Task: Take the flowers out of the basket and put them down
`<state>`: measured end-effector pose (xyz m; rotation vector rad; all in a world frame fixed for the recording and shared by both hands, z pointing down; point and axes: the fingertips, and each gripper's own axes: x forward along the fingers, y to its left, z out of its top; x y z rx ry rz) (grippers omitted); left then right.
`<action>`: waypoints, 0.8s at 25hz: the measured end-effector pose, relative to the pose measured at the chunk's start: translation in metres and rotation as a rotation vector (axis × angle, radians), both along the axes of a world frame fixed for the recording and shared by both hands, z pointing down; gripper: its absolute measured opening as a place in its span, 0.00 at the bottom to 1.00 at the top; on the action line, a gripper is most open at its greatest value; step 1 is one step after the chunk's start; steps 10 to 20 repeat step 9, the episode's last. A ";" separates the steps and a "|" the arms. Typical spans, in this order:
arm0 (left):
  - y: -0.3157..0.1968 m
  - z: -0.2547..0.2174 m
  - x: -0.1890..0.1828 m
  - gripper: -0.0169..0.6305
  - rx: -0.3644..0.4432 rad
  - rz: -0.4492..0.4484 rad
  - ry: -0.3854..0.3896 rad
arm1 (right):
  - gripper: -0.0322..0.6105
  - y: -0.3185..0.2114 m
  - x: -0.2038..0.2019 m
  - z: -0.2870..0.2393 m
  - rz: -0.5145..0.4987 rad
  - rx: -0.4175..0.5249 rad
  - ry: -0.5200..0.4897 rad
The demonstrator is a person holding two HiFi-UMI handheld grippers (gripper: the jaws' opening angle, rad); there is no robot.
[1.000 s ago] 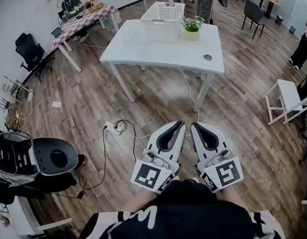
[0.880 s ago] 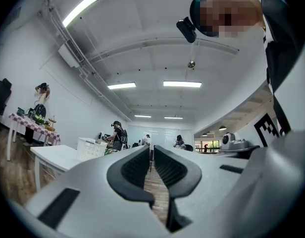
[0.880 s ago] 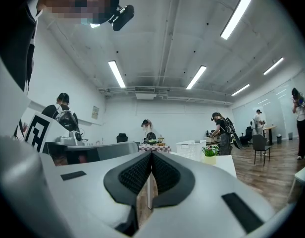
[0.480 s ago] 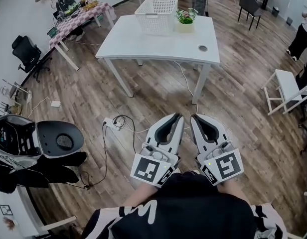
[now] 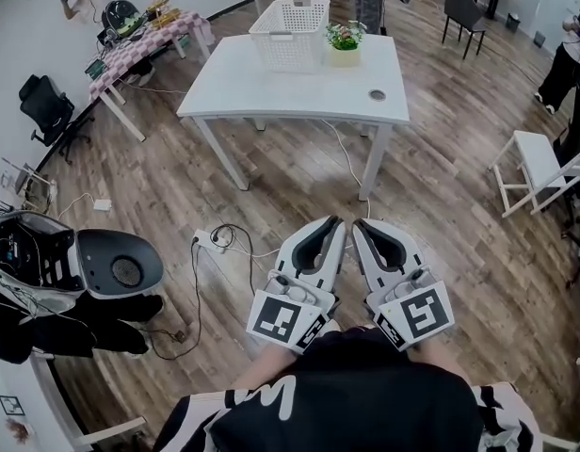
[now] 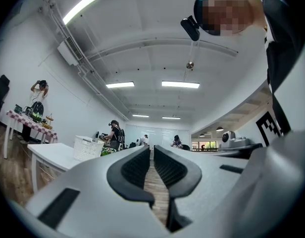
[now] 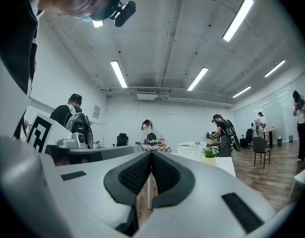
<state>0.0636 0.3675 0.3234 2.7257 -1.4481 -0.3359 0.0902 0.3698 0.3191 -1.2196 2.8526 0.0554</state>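
A white lattice basket (image 5: 290, 31) stands at the far side of a white table (image 5: 271, 92). Right beside it sits a small potted plant with flowers (image 5: 344, 41) in a pale pot, outside the basket. Both are far ahead of me across the wooden floor. My left gripper (image 5: 335, 222) and right gripper (image 5: 358, 224) are held side by side close to my body, both shut with nothing in them. The left gripper view shows the basket (image 6: 87, 148) small and distant. In the right gripper view the flowers (image 7: 210, 154) stand to the right of the basket (image 7: 192, 150).
A power strip (image 5: 213, 240) with cables lies on the floor between me and the table. A grey round machine (image 5: 116, 266) is at my left and a white stool (image 5: 539, 168) at the right. Farther off are a checkered-cloth table (image 5: 144, 40), an office chair (image 5: 43, 97) and several people.
The table and basket have slid slightly up and left in the head view. Both grippers stay shut, side by side near my body.
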 end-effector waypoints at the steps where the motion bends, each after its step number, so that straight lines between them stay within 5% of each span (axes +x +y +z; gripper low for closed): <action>1: 0.000 -0.001 0.000 0.07 0.003 0.002 0.000 | 0.08 0.000 0.000 0.000 0.002 0.001 0.000; 20: -0.001 0.002 0.002 0.07 0.001 0.010 0.003 | 0.08 0.001 -0.001 0.005 -0.002 -0.007 0.007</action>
